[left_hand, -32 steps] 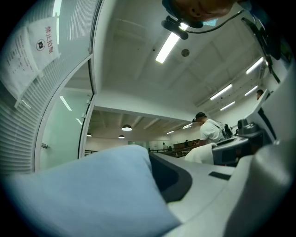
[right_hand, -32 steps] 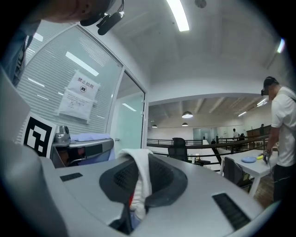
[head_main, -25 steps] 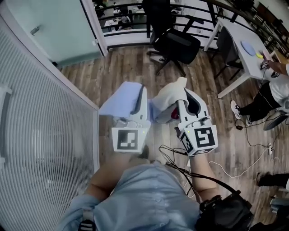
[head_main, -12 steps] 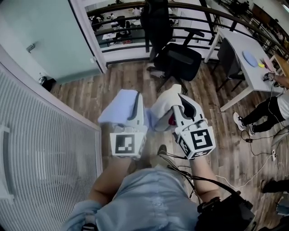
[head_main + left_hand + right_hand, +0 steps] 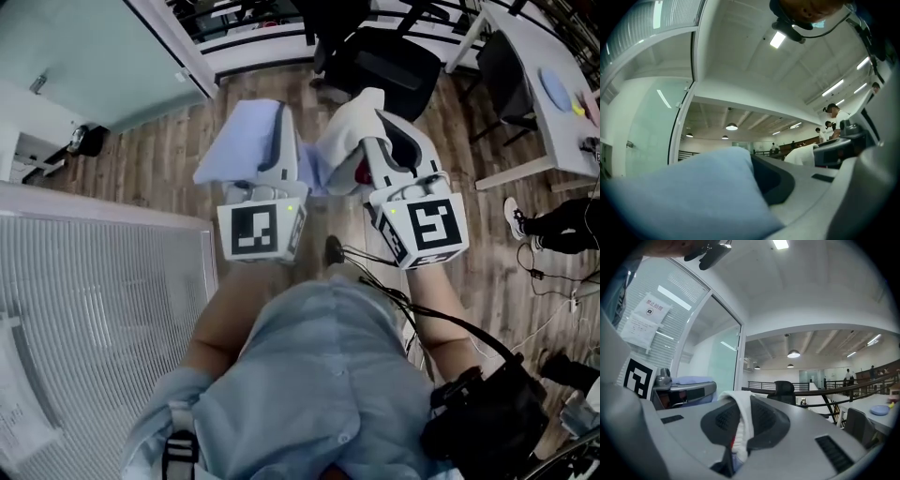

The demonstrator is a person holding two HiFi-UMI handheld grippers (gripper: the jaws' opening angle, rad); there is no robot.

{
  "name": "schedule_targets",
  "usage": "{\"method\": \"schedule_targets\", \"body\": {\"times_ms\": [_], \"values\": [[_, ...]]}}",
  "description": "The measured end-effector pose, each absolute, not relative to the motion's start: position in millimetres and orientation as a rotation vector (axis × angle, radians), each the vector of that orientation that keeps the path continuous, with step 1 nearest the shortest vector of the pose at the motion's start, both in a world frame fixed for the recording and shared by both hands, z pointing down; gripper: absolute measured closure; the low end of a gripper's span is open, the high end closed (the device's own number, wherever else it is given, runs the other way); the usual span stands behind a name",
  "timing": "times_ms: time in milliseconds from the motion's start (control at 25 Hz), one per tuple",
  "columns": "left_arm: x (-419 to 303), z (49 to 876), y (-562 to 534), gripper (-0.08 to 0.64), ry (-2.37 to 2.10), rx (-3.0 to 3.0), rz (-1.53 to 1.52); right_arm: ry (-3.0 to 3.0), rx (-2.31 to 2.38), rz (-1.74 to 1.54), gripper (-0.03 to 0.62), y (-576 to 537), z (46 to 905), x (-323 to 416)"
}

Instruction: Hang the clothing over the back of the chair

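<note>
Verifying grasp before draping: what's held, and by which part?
Both are shut on the clothing: left gripper pinches a light-blue fold, right gripper a white fold. Which part of the garment cannot be told.

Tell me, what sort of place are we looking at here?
Most likely an open-plan office: a black swivel office chair stands near a white desk, with a frosted glass partition alongside and ceiling strip lights overhead.
</note>
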State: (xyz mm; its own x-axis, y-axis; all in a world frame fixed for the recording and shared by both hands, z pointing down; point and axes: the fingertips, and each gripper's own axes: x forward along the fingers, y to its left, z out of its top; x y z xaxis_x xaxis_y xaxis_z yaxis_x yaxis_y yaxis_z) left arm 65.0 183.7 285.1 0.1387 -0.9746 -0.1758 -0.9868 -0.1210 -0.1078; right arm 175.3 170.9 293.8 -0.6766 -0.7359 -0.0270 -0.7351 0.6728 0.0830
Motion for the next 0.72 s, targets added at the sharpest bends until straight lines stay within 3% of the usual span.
{"method": "schedule_targets", "body": {"times_ms": [720], "values": [[-5, 272, 10, 0.538, 2.010, -2.151, 0.142, -2.919, 1.160, -0.190, 0.560, -19, 276, 90]]}}
